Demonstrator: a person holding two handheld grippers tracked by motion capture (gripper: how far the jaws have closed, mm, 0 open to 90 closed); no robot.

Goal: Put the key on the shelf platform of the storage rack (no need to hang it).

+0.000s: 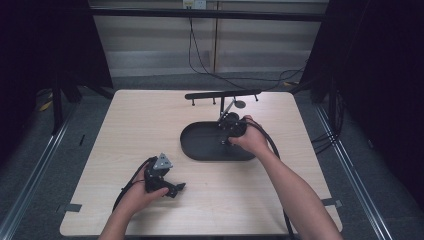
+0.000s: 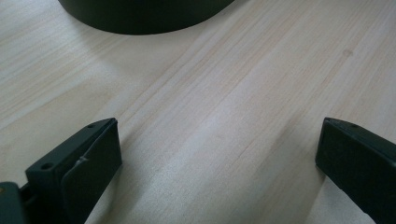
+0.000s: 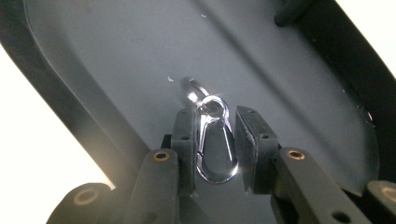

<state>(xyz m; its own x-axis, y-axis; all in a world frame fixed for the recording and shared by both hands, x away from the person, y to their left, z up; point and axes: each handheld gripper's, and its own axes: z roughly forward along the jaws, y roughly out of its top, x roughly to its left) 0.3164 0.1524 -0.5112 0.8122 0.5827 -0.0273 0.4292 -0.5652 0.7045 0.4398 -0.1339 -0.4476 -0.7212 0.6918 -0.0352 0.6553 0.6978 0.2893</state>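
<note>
A shiny metal carabiner (image 3: 215, 142) with a small ring at its far end lies on the floor of the black oval tray (image 3: 116, 56). My right gripper (image 3: 215, 140) points down into the tray, its two jaws pressed against the carabiner's long sides. In the high view the right gripper (image 1: 226, 136) is over the tray's (image 1: 200, 150) right half, and the carabiner is hidden under the hand. My left gripper (image 1: 172, 190) rests low over the table near the front left. Its jaws (image 2: 219, 158) stand wide apart with only bare wood between them.
A black bar rack (image 1: 222, 94) with short pegs stands just behind the tray, and a small round tag hangs near it. The tray's dark wall (image 2: 140, 16) lies ahead of the left gripper. Cables trail from both grippers, and table edges run on all sides.
</note>
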